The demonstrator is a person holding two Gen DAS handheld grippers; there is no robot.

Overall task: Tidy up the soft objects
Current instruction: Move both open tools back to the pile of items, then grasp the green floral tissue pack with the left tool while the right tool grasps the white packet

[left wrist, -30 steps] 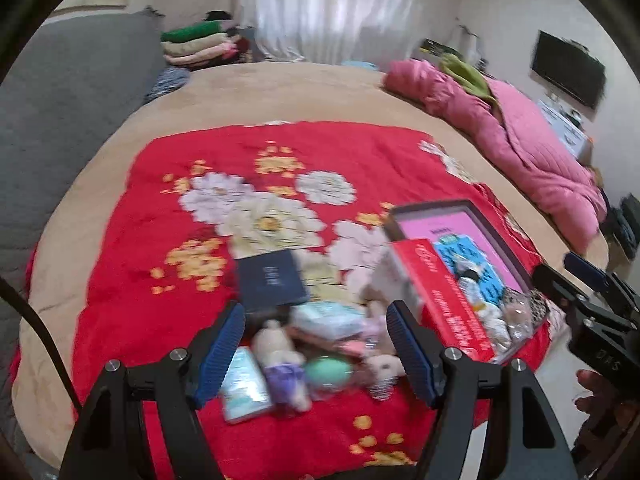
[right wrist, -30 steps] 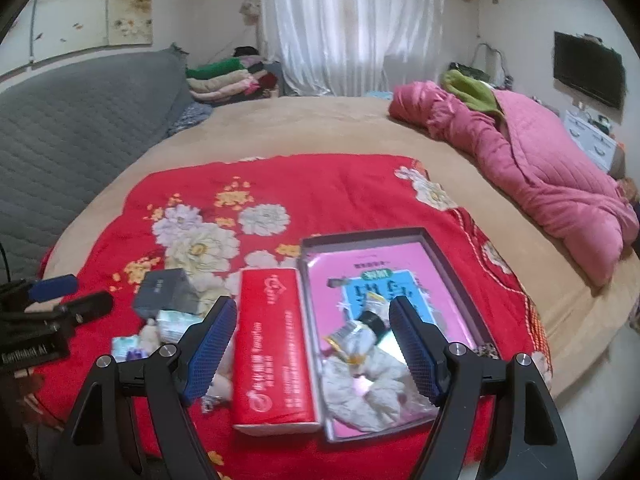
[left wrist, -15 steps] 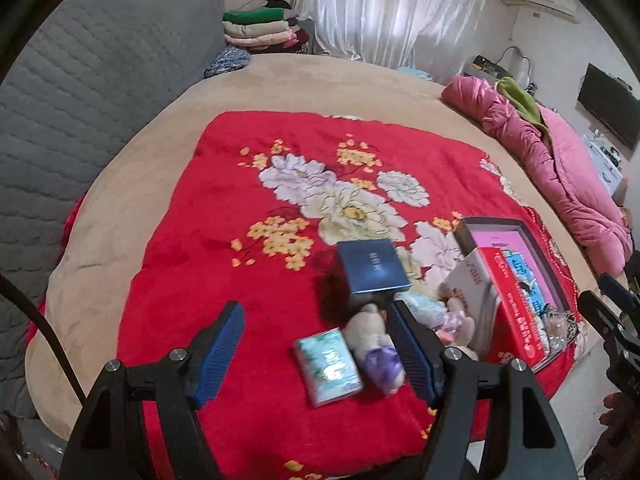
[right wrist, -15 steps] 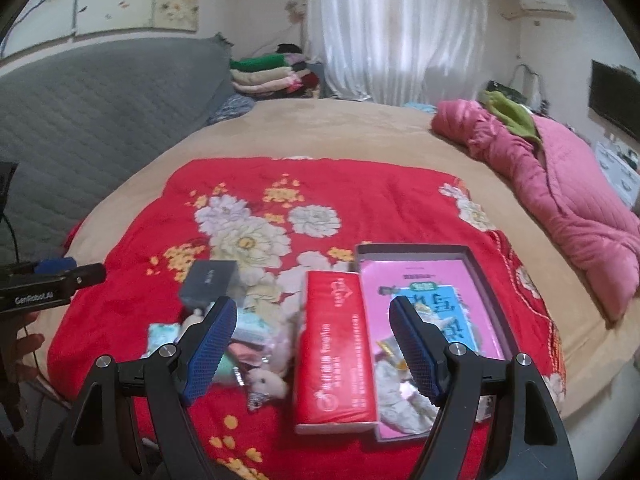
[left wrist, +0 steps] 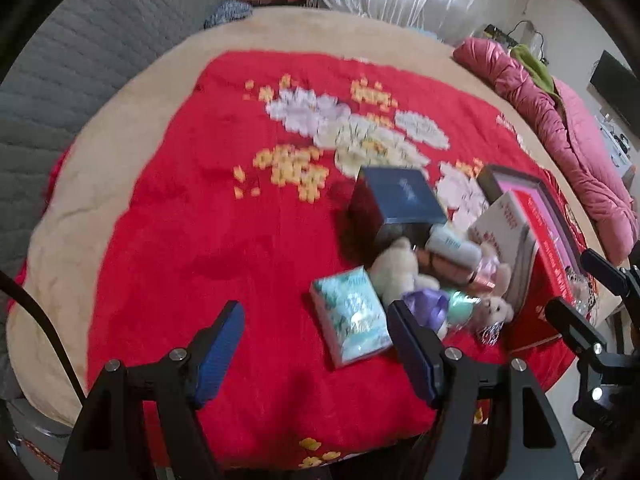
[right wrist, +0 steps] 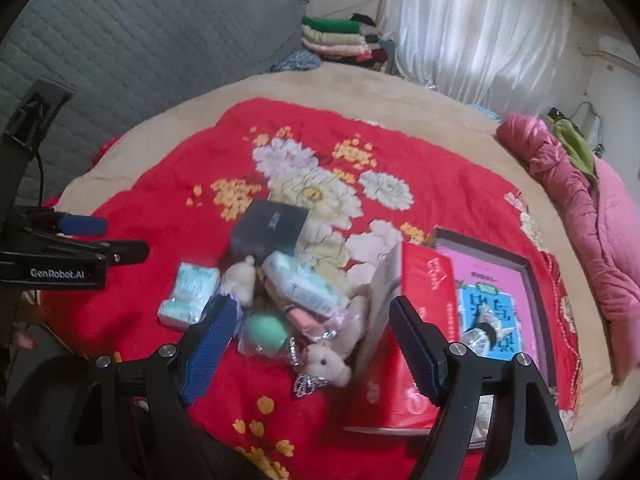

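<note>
A pile of small soft things lies on the red flowered blanket (left wrist: 180, 220): a teal tissue pack (left wrist: 350, 316) (right wrist: 189, 294), a cream plush bear (left wrist: 394, 266), a small plush toy (right wrist: 326, 362), a green sponge (right wrist: 266, 334) and a white wipes pack (right wrist: 304, 290). A dark blue box (left wrist: 400, 200) (right wrist: 272, 228) stands behind them. My left gripper (left wrist: 316, 354) is open and empty, just left of the tissue pack. My right gripper (right wrist: 310, 346) is open and empty above the pile.
A red tissue box (right wrist: 424, 332) stands tilted against a dark tray (right wrist: 532, 280) with a pink lining to the right. A pink quilt (left wrist: 560, 128) lies far right. A grey headboard (right wrist: 140, 48) and folded clothes (right wrist: 336, 38) are behind.
Both grippers have swung left across the blanket. The pile now sits at the right of the left wrist view and in the middle of the right wrist view. Both stay open.
</note>
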